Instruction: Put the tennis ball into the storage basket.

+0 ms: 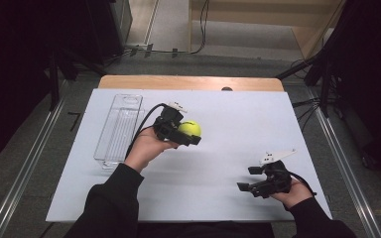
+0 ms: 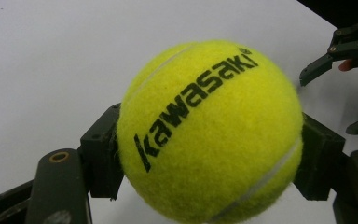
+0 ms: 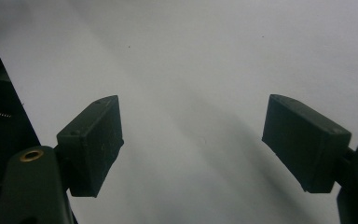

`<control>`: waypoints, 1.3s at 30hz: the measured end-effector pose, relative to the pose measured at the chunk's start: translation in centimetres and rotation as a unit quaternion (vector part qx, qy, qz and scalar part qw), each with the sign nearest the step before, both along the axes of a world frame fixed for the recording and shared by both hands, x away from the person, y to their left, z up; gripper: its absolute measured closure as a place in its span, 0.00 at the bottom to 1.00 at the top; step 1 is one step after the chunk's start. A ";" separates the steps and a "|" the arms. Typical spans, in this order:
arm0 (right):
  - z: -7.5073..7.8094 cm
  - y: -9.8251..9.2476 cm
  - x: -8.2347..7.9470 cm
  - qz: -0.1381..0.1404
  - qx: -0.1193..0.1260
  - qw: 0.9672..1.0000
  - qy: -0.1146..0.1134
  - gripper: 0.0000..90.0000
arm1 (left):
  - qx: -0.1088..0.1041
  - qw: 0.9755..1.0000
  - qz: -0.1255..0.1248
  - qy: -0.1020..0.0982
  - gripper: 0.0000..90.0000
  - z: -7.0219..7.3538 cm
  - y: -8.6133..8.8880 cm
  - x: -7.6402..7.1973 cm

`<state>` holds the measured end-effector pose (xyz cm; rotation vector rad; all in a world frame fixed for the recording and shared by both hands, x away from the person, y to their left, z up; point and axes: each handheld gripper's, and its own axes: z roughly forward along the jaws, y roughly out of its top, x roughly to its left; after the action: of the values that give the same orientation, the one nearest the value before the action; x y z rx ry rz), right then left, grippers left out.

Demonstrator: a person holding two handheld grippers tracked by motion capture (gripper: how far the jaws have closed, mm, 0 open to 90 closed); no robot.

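A yellow-green tennis ball (image 1: 190,129) printed "KAWASAKI" is clamped in my left gripper (image 1: 188,131), held above the middle of the white table (image 1: 228,119). In the left gripper view the ball (image 2: 209,130) sits between both black pads (image 2: 103,154), which press on its sides. My right gripper (image 1: 248,179) rests near the table's front right, jaws wide apart. The right gripper view has its two pads (image 3: 93,144) spread over bare white surface with nothing between them. My right gripper (image 2: 335,79) also appears at the far right of the left gripper view.
A clear plastic tray (image 1: 119,130) lies lengthwise on the table's left side, beside my left hand. A wooden table edge (image 1: 188,82) runs along the back. Metal rails (image 1: 25,173) flank the table on both sides, with cables on the floor.
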<state>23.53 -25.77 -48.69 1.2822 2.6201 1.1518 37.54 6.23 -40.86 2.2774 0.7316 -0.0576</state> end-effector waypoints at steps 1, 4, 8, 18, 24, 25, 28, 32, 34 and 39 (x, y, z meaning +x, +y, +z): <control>0.0 0.0 0.0 0.000 0.000 1.000 0.000 0.20 | -0.001 1.000 0.001 0.000 0.30 0.1 0.1 0.0; 0.0 0.0 0.0 0.000 0.000 1.000 -0.001 0.20 | -0.003 1.000 0.006 0.000 0.30 0.2 0.4 0.2; 0.0 0.0 0.0 0.000 -0.001 1.000 0.000 0.20 | -0.002 1.000 0.011 -0.001 0.30 0.4 1.0 0.4; 0.0 0.0 0.0 0.000 0.000 1.000 -0.001 0.20 | -0.014 1.000 0.019 0.003 0.30 0.9 2.1 0.7; 0.0 0.0 0.0 0.000 0.000 1.000 -0.001 0.20 | -0.012 0.999 0.031 0.003 0.30 1.1 2.9 1.0; 0.0 0.0 0.0 0.000 0.000 1.000 -0.001 0.20 | -0.012 0.999 0.032 0.002 0.30 1.1 3.0 1.0; 0.0 0.0 0.0 0.001 -0.001 1.000 0.000 0.20 | -0.010 0.999 0.034 0.003 0.30 1.2 3.4 1.1; 0.0 0.0 0.0 0.000 -0.001 1.000 0.000 0.20 | -0.007 0.999 0.041 -0.001 0.30 1.3 3.9 1.3; 0.0 0.0 0.0 0.001 -0.001 1.000 -0.001 0.20 | -0.007 0.999 0.045 -0.002 0.30 1.4 4.2 1.3; 0.0 0.0 0.0 0.000 -0.001 1.000 0.000 0.20 | -0.003 0.999 0.052 -0.002 0.30 1.4 4.7 1.5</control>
<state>23.53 -25.74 -48.69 1.2804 2.6213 1.1490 39.03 10.94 -39.41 2.2298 0.8466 -0.0061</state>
